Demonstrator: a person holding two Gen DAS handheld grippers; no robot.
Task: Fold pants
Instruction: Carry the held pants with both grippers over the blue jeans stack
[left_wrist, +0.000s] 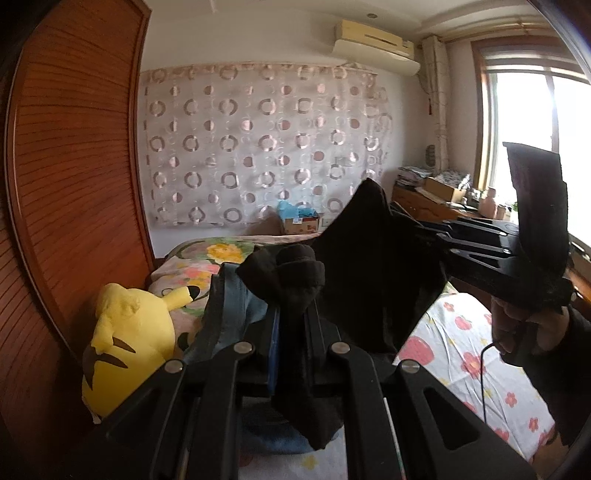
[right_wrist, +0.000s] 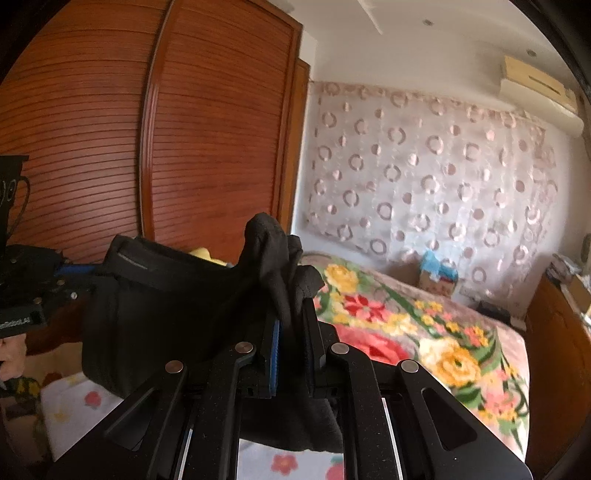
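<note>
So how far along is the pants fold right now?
Done: both grippers have a hold on the black pants. In hand: the left gripper and right gripper are each shut on bunched fabric, with the pants held in the air between them above the floral bedsheet. Left: no fold shows yet; laying flat and folding remain.

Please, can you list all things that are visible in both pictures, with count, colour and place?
pants: one, black, held in the air between both tools
plush toy: one, yellow, on the bed by the wardrobe
wardrobe: one, brown wood, beside the bed
curtain: one, pale with rings, on the far wall
air conditioner: one, cream, high on the wall
window: one, bright, at the right in the left wrist view
bed: one, floral covers, below the pants
left tool: one, black, shut on pants
right tool: one, black, shut on pants
</note>
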